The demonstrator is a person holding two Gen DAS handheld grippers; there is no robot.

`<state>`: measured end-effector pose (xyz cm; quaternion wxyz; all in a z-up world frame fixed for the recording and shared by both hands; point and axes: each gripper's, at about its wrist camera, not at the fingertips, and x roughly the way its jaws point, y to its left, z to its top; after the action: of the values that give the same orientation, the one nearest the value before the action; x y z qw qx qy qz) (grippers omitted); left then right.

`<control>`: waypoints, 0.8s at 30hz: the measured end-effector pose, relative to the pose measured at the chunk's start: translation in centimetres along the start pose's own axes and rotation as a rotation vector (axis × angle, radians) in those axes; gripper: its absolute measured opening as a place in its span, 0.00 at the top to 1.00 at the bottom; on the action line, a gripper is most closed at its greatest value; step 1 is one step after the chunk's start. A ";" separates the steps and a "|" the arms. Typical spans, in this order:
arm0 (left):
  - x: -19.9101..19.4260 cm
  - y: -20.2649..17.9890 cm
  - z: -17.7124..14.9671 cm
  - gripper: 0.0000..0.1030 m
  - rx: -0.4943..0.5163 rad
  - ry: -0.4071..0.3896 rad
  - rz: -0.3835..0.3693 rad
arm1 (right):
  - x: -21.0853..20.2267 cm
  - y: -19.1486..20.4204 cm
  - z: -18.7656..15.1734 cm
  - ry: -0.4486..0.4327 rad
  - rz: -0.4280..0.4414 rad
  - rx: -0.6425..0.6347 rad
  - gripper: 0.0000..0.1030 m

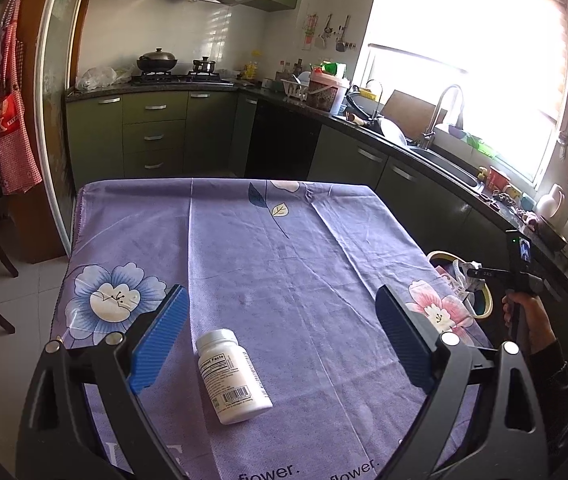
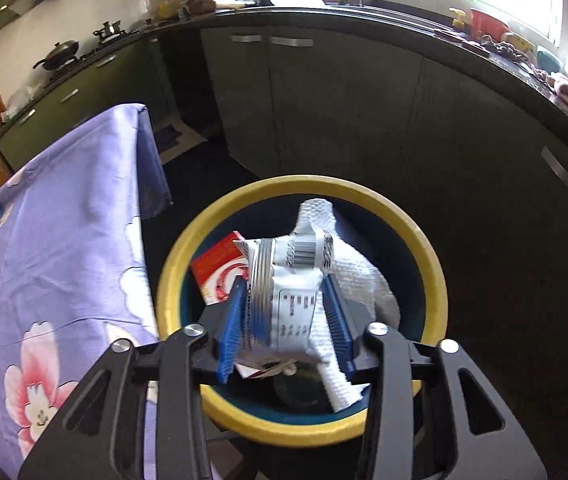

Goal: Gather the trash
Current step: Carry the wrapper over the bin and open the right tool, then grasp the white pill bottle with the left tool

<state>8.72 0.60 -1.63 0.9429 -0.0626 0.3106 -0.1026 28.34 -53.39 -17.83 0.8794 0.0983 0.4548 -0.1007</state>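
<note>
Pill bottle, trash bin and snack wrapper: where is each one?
Pill bottle (image 1: 232, 376), left wrist view, on its label.
Trash bin (image 2: 219, 210), right wrist view, on its yellow rim.
Snack wrapper (image 2: 290, 292), right wrist view, on its printed middle.

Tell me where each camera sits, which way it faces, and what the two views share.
Left wrist: on the left gripper, open above the table, facing across it toward the kitchen counter; a pill bottle lies between the fingers; the right hand shows far right.
Right wrist: on the right gripper, looking down into the bin, shut on a wrapper.
Shared: table, bin, counter.
</note>
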 end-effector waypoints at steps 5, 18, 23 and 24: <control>0.7 -0.7 -0.1 0.11 0.015 0.023 0.005 | -1.6 -1.5 -0.1 -0.063 -0.031 0.037 0.44; 3.8 1.0 -2.2 0.09 -0.071 0.167 0.155 | -11.2 5.4 -8.2 -0.177 0.169 -0.097 0.36; 6.1 1.9 -3.3 0.10 -0.101 0.229 0.213 | -12.9 7.5 -9.0 -0.197 0.233 -0.126 0.36; 6.5 2.0 -3.6 0.10 -0.101 0.243 0.222 | -13.1 7.8 -9.0 -0.201 0.239 -0.135 0.36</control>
<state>11.96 0.80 -8.61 0.8997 -0.0624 0.4320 0.0111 16.00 -42.39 -11.59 0.9307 0.0819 0.3555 0.0259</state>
